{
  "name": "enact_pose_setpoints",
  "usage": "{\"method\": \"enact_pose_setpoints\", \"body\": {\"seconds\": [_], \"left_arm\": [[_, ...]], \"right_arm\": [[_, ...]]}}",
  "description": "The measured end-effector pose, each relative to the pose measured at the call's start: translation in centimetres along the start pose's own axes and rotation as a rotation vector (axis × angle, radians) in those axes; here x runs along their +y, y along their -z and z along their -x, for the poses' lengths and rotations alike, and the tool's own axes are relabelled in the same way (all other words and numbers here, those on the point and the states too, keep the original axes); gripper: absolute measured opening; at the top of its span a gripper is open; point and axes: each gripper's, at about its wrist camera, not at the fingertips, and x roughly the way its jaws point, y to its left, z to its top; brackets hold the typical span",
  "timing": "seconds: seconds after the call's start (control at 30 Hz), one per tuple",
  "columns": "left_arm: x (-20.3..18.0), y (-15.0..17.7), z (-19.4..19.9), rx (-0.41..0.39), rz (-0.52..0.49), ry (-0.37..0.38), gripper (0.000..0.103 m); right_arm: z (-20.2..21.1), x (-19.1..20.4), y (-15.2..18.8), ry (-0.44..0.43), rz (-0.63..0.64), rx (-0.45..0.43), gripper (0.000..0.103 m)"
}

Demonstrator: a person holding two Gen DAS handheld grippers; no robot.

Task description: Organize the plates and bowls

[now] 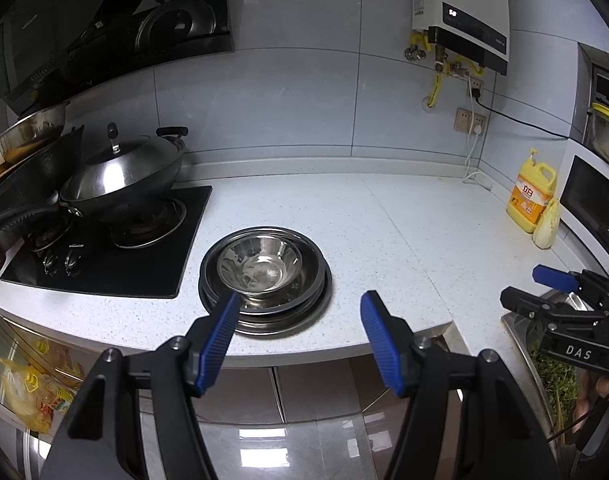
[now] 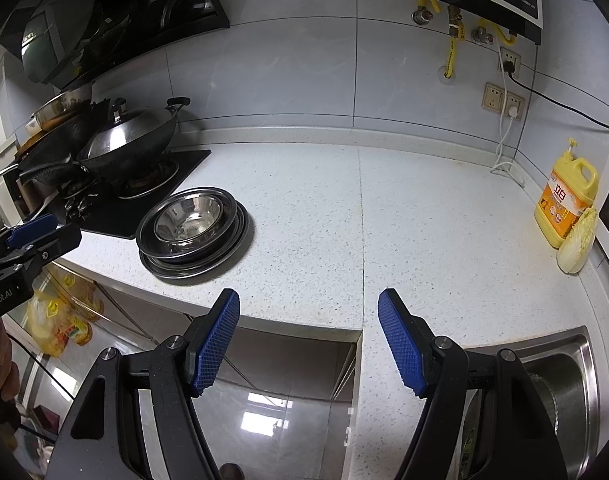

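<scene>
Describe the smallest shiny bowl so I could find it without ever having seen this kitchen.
Start at the black stove on the white counter. Just right of it, near the counter's front edge, sits a stack of steel plates. The small bowl rests on top: deeper and narrower than the flat dishes beneath it.

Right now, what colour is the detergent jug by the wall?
Yellow with an orange label; the right wrist view shows it best.

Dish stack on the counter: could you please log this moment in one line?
bowl nested on plates | left gripper open, empty | right gripper open, empty
</scene>
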Motion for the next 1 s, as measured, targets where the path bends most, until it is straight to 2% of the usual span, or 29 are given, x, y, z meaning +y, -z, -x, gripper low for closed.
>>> {"method": "enact_pose_setpoints", "body": {"seconds": [1.0], "left_arm": [[0.09,-0.38,-0.45,-0.007,-0.019,0.009,0.061]], "right_arm": [[-0.77,0.47,-0.31,-0.011,0.016,0.005,0.067]]}}
